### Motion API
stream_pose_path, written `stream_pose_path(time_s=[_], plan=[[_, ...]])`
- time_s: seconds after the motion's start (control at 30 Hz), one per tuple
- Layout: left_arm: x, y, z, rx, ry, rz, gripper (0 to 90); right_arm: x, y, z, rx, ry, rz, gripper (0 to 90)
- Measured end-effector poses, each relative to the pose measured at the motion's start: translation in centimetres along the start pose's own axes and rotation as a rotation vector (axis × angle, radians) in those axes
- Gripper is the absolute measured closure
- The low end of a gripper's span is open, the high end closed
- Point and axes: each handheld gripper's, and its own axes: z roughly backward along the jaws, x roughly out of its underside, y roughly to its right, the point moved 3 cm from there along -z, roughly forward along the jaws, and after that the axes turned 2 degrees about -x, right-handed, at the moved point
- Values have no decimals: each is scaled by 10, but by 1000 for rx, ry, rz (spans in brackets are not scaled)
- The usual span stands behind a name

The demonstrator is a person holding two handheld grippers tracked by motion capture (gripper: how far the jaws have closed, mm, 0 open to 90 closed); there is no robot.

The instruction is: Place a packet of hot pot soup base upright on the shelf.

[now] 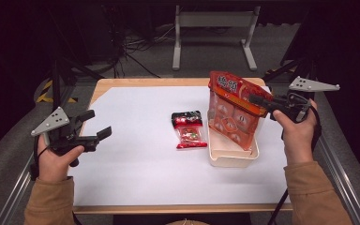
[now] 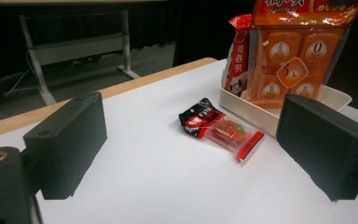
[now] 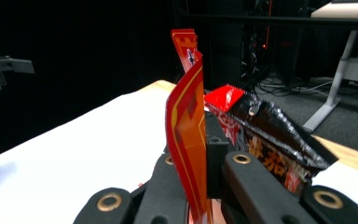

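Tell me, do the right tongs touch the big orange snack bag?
Touching. In the right gripper view, the right tongs are shut on the top edge of the big orange snack bag.

The large snack bag (image 1: 232, 110) is bright orange with a red top band carrying yellow characters, and its clear front shows orange inner packets marked with white rounds. The small packet (image 1: 188, 130) is black at one end, red along its edges, with a see-through middle showing a reddish-brown piece. The tray (image 1: 232, 157) is cream-white, the counter (image 1: 136, 154) white with a pale wooden edge, and both tools, left (image 1: 96, 126) and right (image 1: 261, 102), are black with grey plates.
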Motion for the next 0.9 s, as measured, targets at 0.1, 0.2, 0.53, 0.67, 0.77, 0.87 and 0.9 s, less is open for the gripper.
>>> stream_pose_path(time_s=[0.1, 0.2, 0.53, 0.67, 0.77, 0.87, 0.9], plan=[[0, 0, 0, 1, 0, 0, 94, 5, 2, 0, -7, 11, -17, 900], [0, 0, -1, 2, -1, -1, 94, 7, 2, 2, -9, 12, -21, 900], [1, 1, -2, 5, -5, 0, 92, 11, 0, -1, 0, -30, -18, 898], [1, 1, -2, 5, -8, 0, 92, 14, -1, -3, -1, -48, -20, 898], [1, 1, -2, 5, -9, -2, 92, 19, -2, -7, 6, -86, -14, 898], [1, 1, -2, 5, -8, 1, 92, 24, -3, -13, -2, -105, -19, 898], [1, 1, -2, 5, -8, 2, 92, 25, -3, -14, -4, -102, -19, 898]])
